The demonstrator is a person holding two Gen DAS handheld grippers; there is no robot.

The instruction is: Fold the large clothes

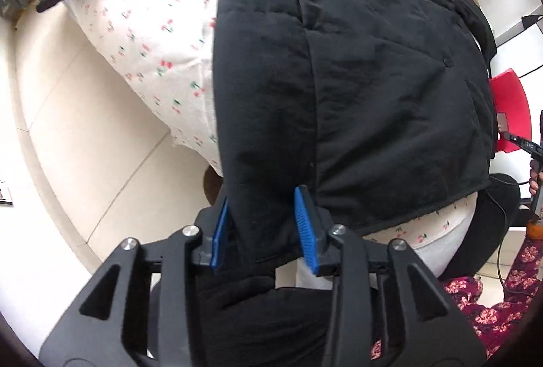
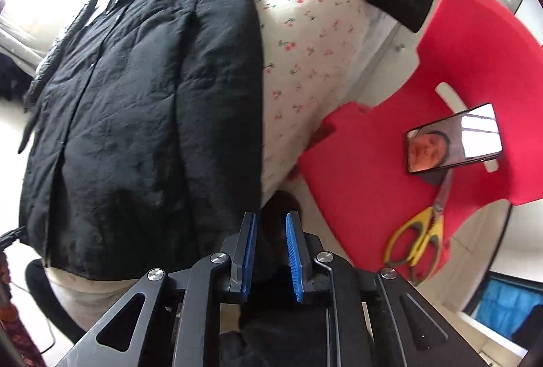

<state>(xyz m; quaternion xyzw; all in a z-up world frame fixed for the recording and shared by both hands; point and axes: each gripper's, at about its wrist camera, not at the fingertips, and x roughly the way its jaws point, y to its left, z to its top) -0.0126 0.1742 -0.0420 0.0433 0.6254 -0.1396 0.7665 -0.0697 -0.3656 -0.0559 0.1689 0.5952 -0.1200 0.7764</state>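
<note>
While the black padded jacket (image 1: 356,78) was lying spread across the bed (image 1: 152,38) with its cherry-print sheet, buttoned front up, both tools were down at its near hem corners, pointing steeply down. The left tool (image 1: 264,224) had its blue pads pinched on a thick bunch of the jacket's left hem corner, so the jaws sat fairly narrow but stuffed with fabric. The right tool (image 2: 271,241) was narrower still, and dark cloth seemed to run between its pads at the jacket's right edge, though honestly it was shadowy there and I couldn't swear how much it had. My take: this looked like the start of a hem-to-collar fold, so the trick was keeping both corners level and moving together, with enough lift that the puffy layer didn't drag and bunch. I'd have watched the right grip, and kept clear of the red chair (image 2: 441,61) with the phone (image 2: 454,138) and scissors (image 2: 420,238).
</note>
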